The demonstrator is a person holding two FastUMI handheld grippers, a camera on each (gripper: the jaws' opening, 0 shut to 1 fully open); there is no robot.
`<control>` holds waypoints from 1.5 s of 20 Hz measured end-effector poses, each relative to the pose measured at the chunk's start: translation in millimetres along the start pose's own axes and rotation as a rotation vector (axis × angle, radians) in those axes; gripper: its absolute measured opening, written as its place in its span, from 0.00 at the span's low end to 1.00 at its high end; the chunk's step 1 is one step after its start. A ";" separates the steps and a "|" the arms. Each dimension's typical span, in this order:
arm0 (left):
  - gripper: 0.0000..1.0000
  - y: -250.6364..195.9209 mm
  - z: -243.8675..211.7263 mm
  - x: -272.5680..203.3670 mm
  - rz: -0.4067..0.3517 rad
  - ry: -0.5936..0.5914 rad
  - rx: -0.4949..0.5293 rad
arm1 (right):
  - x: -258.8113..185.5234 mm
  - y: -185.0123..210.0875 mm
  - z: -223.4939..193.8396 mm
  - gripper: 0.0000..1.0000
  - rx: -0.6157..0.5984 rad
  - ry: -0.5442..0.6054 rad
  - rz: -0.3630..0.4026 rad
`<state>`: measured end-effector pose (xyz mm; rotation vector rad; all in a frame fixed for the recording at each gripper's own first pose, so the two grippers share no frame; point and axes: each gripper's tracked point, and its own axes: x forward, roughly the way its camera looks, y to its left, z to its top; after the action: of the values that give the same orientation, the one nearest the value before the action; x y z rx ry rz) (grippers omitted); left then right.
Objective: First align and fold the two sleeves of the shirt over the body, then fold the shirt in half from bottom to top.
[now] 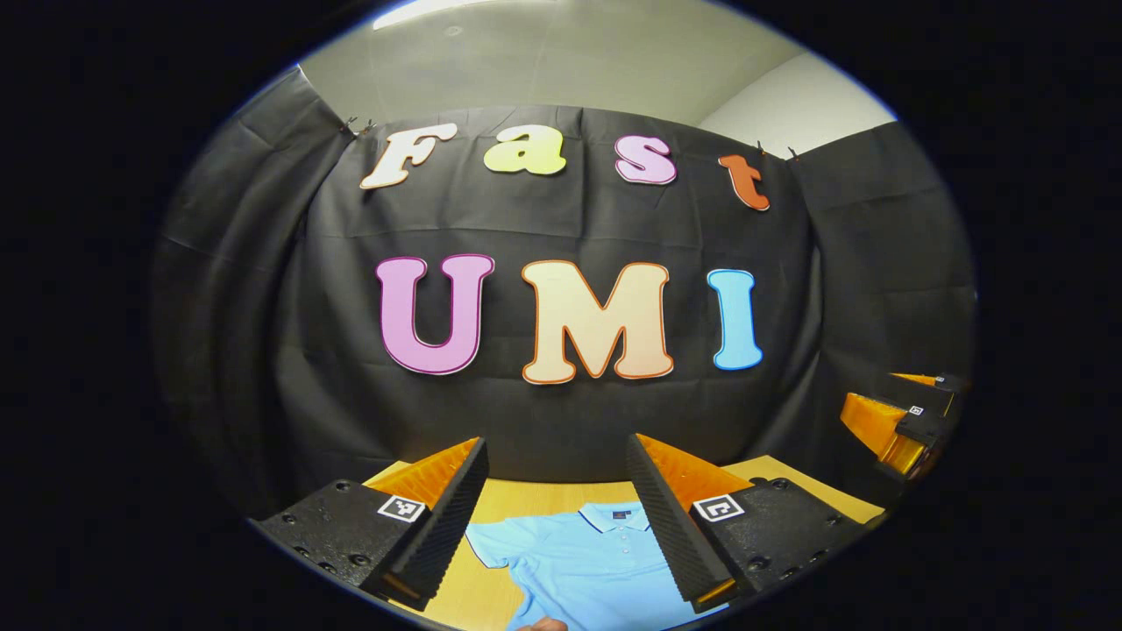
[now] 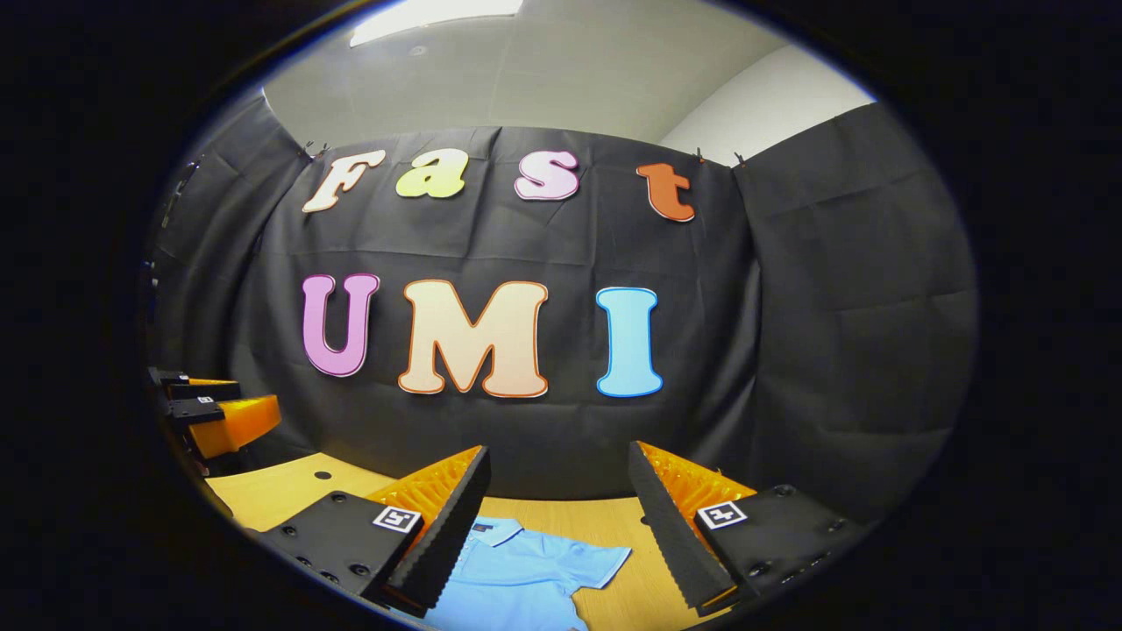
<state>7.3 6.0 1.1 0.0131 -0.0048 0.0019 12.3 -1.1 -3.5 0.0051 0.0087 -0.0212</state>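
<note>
1. A light-blue polo shirt (image 1: 585, 561) lies flat on a wooden table (image 1: 526, 501) in front of the booth's black cloth wall (image 1: 561, 228), collar toward the wall; in the left gripper view its collar, buttoned placket and one short sleeve can be seen, while its lower body is cut off at the near edge.
2. The left gripper (image 1: 557, 517) hangs above the table with its fingers spread wide and nothing between them; the shirt lies below the gap, apart from both fingers.
3. The right gripper (image 2: 558, 526) is likewise held wide and empty above the table; in the right gripper view the shirt (image 2: 517, 570) shows its collar and one sleeve stretched to the right, the rest hidden behind the left finger or cut off below.
4. Each gripper also appears at the edge of the other's view, partly cropped; their spread cannot be judged from there.
5. A small pale shape (image 1: 542, 624) at the very bottom of the left gripper view touches the shirt's edge; too little shows to say what it is.
</note>
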 end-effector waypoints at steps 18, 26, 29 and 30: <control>0.95 24.3 -2.9 20.5 -0.009 0.006 0.012 | 102.9 -38.5 -107.6 0.99 -0.021 0.238 -0.098; 0.95 45.2 -11.4 33.0 0.021 0.028 0.018 | 142.7 -55.9 -184.2 1.00 -0.055 0.367 -0.152; 0.95 52.5 -11.8 36.3 0.028 0.031 0.025 | 151.9 -61.3 -216.5 1.00 -0.076 0.423 -0.172; 0.95 53.0 -13.5 38.1 0.024 0.032 0.025 | 154.2 -62.3 -227.5 1.00 -0.087 0.440 -0.179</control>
<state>45.4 59.3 -11.6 0.0379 0.0266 0.0260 163.2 -65.4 -232.6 -0.0780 0.4498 -0.1979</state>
